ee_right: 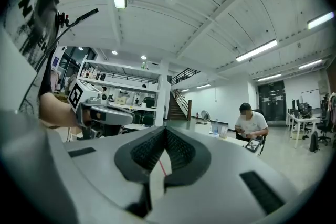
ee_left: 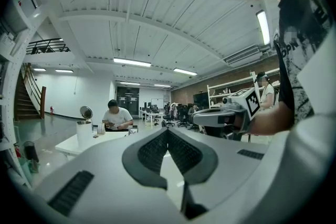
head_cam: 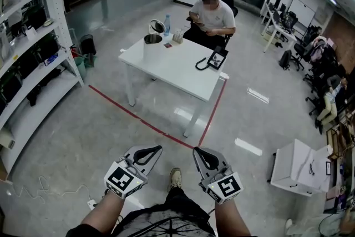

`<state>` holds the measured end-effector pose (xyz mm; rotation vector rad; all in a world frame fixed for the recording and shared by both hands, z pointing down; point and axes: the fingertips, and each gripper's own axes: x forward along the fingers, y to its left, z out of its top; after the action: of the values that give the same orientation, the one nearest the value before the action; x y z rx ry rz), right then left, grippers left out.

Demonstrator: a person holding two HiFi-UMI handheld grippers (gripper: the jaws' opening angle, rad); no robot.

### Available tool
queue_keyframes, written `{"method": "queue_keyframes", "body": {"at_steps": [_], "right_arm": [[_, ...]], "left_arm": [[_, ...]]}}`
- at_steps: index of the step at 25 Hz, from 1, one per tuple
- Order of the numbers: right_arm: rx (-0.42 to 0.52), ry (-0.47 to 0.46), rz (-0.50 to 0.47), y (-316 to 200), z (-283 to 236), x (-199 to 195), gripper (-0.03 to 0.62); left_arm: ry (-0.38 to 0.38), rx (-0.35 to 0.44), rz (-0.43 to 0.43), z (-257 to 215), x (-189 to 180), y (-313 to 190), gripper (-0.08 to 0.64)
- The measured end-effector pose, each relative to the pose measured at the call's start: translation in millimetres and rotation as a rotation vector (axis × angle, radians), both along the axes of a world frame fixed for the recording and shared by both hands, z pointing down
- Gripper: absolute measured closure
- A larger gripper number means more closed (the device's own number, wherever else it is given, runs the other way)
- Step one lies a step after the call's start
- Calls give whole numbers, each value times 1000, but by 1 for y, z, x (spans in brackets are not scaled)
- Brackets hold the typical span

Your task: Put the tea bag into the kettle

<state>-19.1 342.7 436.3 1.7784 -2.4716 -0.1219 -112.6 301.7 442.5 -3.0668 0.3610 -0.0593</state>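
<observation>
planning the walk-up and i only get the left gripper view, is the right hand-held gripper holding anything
Observer: No. In its own view the right hand-held gripper is shut with nothing between its jaws.
Operator: what's on the floor ahead
Observer: A red tape line crosses the floor in front of the white table.
Operator: anything next to the kettle
Observer: A small reddish item lies beside the kettle, on its right in the head view; too small to tell whether it is the tea bag.
</observation>
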Motion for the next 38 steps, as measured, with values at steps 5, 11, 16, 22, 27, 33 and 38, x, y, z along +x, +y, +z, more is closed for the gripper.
{"method": "queue_keyframes", "body": {"at_steps": [5, 11, 16, 22, 27, 33, 38], "right_arm": [[16, -5, -25, -34, -5, 20, 581], [19, -21, -65, -81, -9, 53, 581], [14, -25, -102, -127, -9, 87, 581], [17, -64, -154, -181, -14, 132, 581], [30, -74, -182, -222, -18, 164, 581], [22, -51, -204, -262, -17, 197, 581], [23, -53, -225, -287, -19, 210, 581]], "left_arm": [[1, -2, -36, -1, 16, -32, 551], [-9, -4, -72, -5, 50, -76, 552], [-19, -7, -115, -7, 82, -121, 551], [-18, -1, -158, -14, 125, -174, 552], [-19, 15, -176, -15, 161, -216, 551], [-4, 28, -193, -21, 193, -255, 551], [-4, 24, -210, -21, 206, -278, 551]]}}
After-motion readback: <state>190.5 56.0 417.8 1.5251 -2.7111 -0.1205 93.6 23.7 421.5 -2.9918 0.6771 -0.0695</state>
